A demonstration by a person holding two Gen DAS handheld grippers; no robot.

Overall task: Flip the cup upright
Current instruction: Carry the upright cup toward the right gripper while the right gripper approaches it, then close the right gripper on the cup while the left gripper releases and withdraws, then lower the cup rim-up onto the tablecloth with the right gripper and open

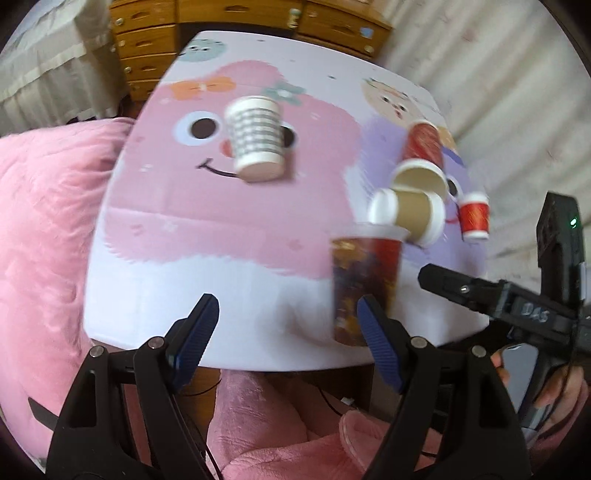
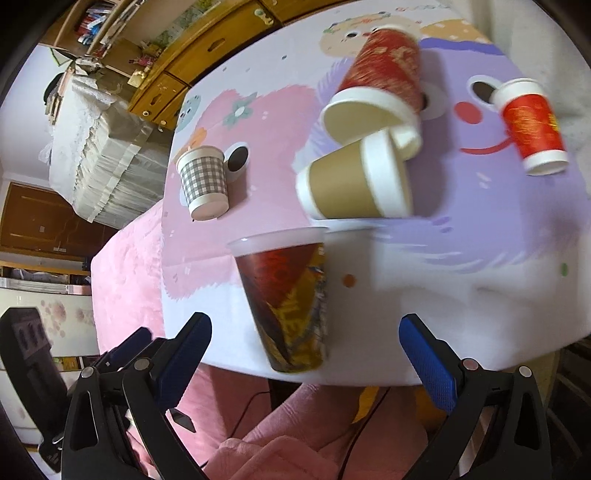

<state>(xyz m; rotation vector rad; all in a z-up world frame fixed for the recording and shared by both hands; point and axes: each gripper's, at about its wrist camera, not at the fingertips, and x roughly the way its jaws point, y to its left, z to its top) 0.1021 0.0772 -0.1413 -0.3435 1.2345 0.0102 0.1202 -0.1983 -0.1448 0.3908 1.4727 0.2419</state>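
The desk (image 1: 184, 266) was covered in a cartoon print, a big pink smiley monster on one side and a purple one on the other, and it sat right up against a wooden dresser (image 1: 147, 40) with loads of drawers. A fluffy pink blanket (image 1: 44, 206) was piled next to it, and the right wrist view caught a bookshelf (image 2: 99, 22) in the far corner.

Cups everywhere. The dark patterned plastic cup (image 2: 288, 295) was standing upright near the front edge of the desk, clear rim on top. Right behind it a brown cup (image 2: 351, 184) was lying on its side, touching a big red cup (image 2: 384, 70) that was tipped over too. A small red cup (image 2: 532, 125) and a grey checked cup (image 2: 203, 181) sat apart from that pile, both looked upside down.

The left hand-held gripper (image 1: 288, 332) had its jaws spread apart with nothing in them, the patterned cup just by its right finger. The right hand-held gripper (image 2: 306, 354) was wide apart too, empty, with that same cup between its fingers but not touching. Both views were pretty blurry
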